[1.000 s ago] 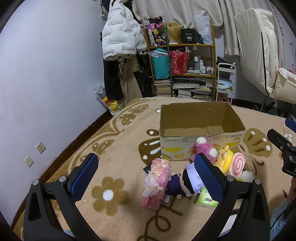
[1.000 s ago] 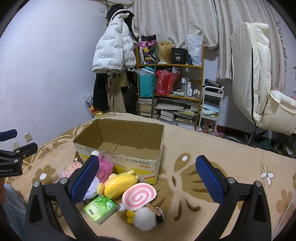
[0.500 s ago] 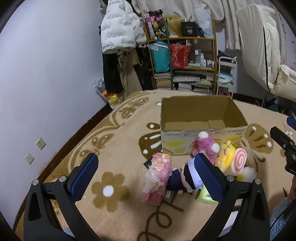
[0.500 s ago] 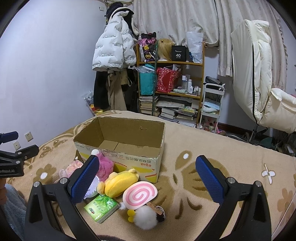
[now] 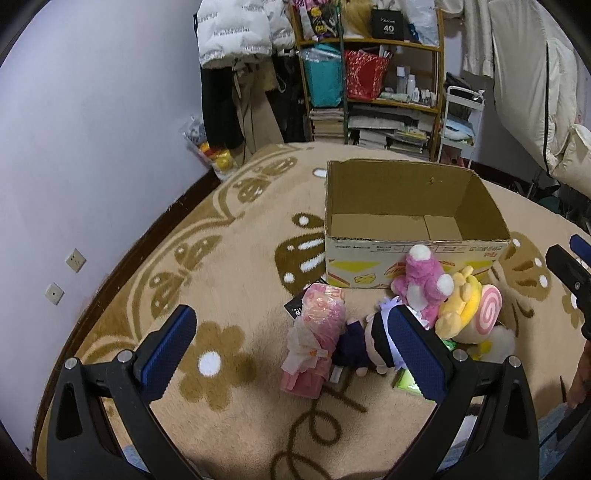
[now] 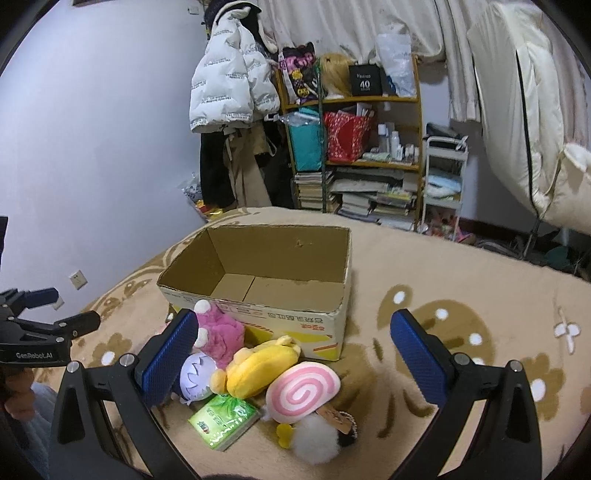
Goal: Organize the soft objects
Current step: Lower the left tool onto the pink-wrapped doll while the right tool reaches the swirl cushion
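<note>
Left wrist view looks down on a tan carpet with brown butterfly and flower patterns [image 5: 229,266], bounded by a lilac wall and, at the back, a wooden shelf crammed with books and bags [image 5: 373,81] beside a hanging white puffer jacket [image 5: 240,29]. One open, empty cardboard box [image 5: 413,221] sits on the carpet.

Just in front of the box lies a cluster of soft things, each single: a pink plastic-wrapped doll [image 5: 317,332], a dark-clothed plush doll with pale hair [image 5: 369,339], a pink plush bear with white ears [image 5: 421,280], a yellow plush snail with a pink spiral shell [image 6: 273,369], a white fluffy pom-pom [image 6: 314,443] and a green tissue packet [image 6: 223,419].

Both grippers hang above the carpet with jaws spread wide and nothing between them. The left gripper [image 5: 291,343] frames the wrapped doll, with the dark-clothed doll partly behind its right-hand finger. The right gripper [image 6: 291,350] hovers over the snail and tissue packet, the pom-pom nearest the camera; the box stands beyond the toys.
</note>
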